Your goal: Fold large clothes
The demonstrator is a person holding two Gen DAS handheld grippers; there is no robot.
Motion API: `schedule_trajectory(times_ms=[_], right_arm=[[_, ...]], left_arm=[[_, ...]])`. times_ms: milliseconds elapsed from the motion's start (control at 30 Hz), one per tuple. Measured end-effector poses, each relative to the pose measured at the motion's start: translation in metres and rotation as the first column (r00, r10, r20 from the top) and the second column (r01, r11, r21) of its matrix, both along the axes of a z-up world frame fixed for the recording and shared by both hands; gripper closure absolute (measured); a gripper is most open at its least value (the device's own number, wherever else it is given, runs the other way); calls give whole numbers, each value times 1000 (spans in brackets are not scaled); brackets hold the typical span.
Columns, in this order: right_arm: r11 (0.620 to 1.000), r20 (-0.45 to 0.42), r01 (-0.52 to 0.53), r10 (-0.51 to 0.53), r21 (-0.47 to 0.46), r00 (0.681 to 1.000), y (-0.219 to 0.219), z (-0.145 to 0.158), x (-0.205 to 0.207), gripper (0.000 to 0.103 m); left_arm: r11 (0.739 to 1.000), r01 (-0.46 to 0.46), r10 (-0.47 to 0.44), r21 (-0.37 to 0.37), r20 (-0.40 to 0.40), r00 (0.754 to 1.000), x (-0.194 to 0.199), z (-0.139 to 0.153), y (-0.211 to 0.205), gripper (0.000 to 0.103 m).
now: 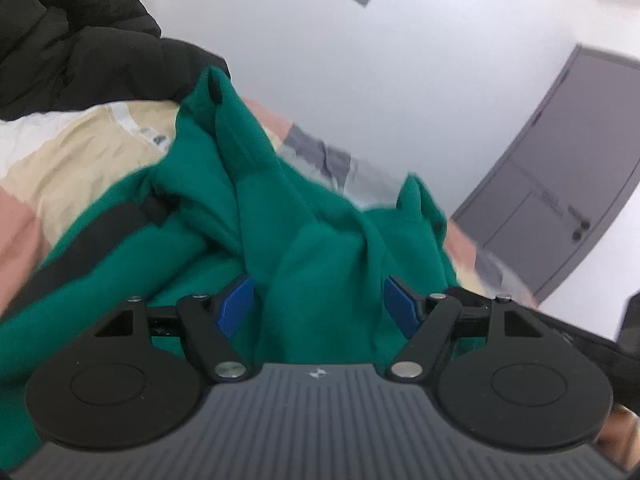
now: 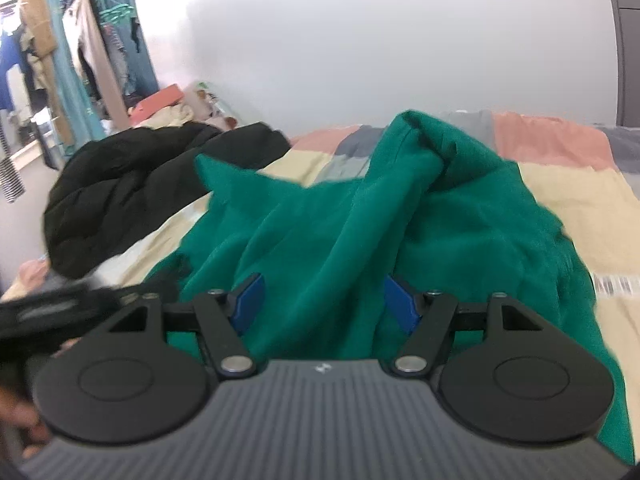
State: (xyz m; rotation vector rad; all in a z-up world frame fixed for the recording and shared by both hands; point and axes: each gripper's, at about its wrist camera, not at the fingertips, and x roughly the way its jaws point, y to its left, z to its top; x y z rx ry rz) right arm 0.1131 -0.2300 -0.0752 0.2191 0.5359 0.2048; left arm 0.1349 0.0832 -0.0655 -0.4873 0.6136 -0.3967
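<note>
A large green garment (image 1: 280, 220) lies bunched on a bed with a patchwork cover (image 1: 80, 152). It also shows in the right wrist view (image 2: 460, 216). My left gripper (image 1: 320, 304) has its blue fingers (image 1: 236, 304) spread wide, with a thick fold of green cloth running between them. My right gripper (image 2: 324, 300) stands the same way, its blue fingers (image 2: 400, 304) apart with green cloth between them. Whether either pair of pads presses the cloth is not clear.
A black puffy jacket (image 2: 132, 184) lies on the bed to the left, also in the left wrist view (image 1: 80, 40). A white wall is behind the bed. A grey door (image 1: 560, 184) stands at right. Hanging clothes (image 2: 80, 60) fill the far left.
</note>
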Motion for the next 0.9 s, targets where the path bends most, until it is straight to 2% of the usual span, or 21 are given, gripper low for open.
schedule_trajectory(times_ms=[67,200,400,500,567,633,733,767,800,900], right_arm=[[1000,6,26,-26,4,1000,-2,2,23,35],[998,15,69,-69,13,998,-11,-2,65,35],[995,-13,89,-89,51,996,-24,-21,107,35],[995,-13,75,-74,70,997,-26,-34,116,45],[996,-19,58,-57,72,998,-26,-43,121,59],[996,-18,42,-41,79,999,-28,-47,125,67],[996,-5,27,-26,89,1000,-29,-47,126,81],[996,-2,19,-19,90,1000,-29,-46,127,87],[996,4,11,-11,84,1000,-28,-43,126,87],[996,36,-1,-3,93,999,-28,-30,122,90]], left_arm=[[1000,-8,8,-5,10,1000,16,0,5,26],[999,-15,15,38,19,1000,50,-4,4,26],[1000,-21,21,-4,-18,1000,96,-27,-2,26],[999,-25,25,-23,-19,1000,113,-37,-7,26],[998,-31,30,-49,-21,999,120,-42,-4,26],[996,-32,30,-78,-24,999,125,-46,-1,27],[993,-33,28,-112,-46,999,132,-51,1,51],[993,-37,31,-114,-56,998,134,-53,1,63],[992,-40,33,-120,-61,998,135,-53,2,73],[992,-38,34,-124,-38,999,131,-47,4,90]])
